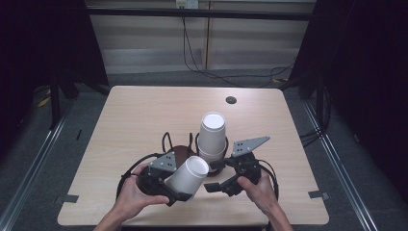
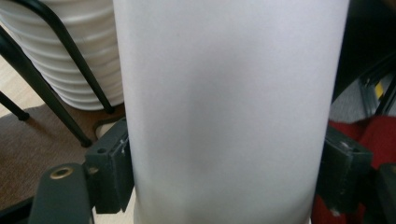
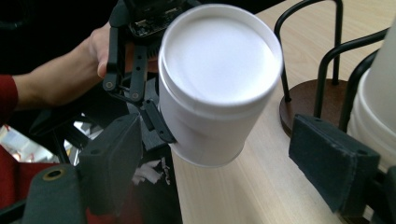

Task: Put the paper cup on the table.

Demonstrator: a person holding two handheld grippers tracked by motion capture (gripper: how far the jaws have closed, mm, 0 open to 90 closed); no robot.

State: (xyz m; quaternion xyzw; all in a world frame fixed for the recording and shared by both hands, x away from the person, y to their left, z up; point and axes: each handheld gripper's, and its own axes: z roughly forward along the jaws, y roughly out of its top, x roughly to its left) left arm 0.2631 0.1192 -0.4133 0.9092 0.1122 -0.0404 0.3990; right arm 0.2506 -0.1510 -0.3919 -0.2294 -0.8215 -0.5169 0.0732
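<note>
1. Left tongs (image 1: 180, 195) clamped on the white paper cup (image 1: 188, 176) — pads press both sides of its wall near the open end, seen up close in the left gripper view.
2. Cup is held above the near part of the desk (image 1: 134, 115), just in front of the stack of cups (image 1: 212, 136) in the black wire holder (image 1: 168, 140).
3. Cup's long axis is tilted, closed bottom pointing up and away toward the stack.
4. Right tongs (image 1: 215, 177) wide, nothing between them — just beside the cup's bottom, not touching.
5. No readable print on the cup.
</note>
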